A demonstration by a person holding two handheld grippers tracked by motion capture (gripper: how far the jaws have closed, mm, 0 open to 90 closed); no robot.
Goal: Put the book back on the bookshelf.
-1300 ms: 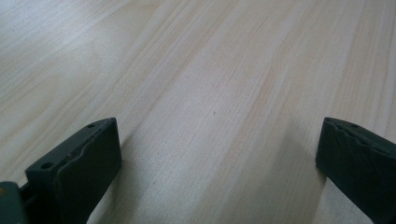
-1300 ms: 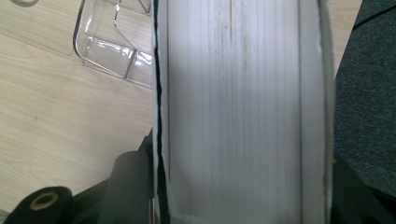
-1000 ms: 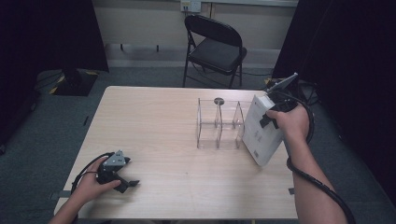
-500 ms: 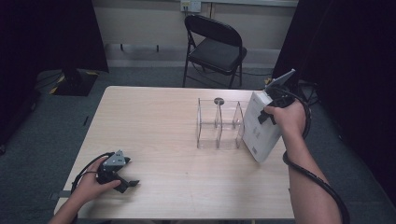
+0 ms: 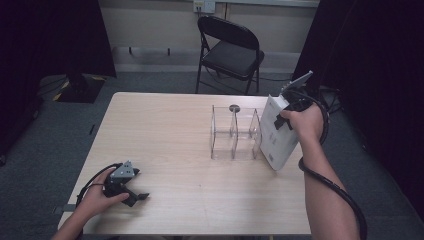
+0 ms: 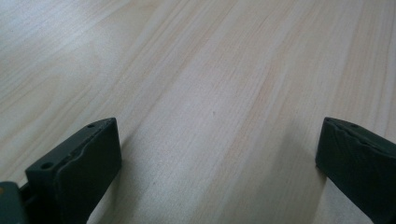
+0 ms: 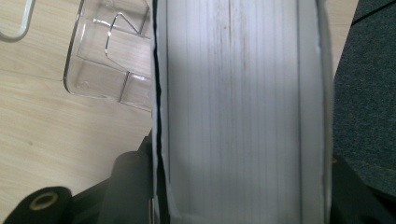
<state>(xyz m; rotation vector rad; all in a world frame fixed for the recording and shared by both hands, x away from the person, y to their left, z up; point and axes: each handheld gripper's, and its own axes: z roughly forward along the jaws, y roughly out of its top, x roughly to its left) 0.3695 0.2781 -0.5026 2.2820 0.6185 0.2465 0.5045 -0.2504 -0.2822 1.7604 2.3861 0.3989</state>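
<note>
1. The white book [image 5: 278, 135] is standing tilted at the right end of the table [image 5: 170, 130], its lower corner resting on the wood, just beside the right wall of the clear acrylic organiser [image 5: 235, 132]; whether the two are touching I cannot tell.
2. The right gripper [image 5: 289, 111] is clamping the book near its top edge; in the right gripper view the page block [image 7: 243, 107] is sitting between the two black jaws, which are standing partly closed, pressing on either cover.
3. The left gripper [image 5: 131, 192] is lying low at the table's near left corner, well apart from the book; its jaws are standing wide apart over bare wood, holding nothing.
</note>
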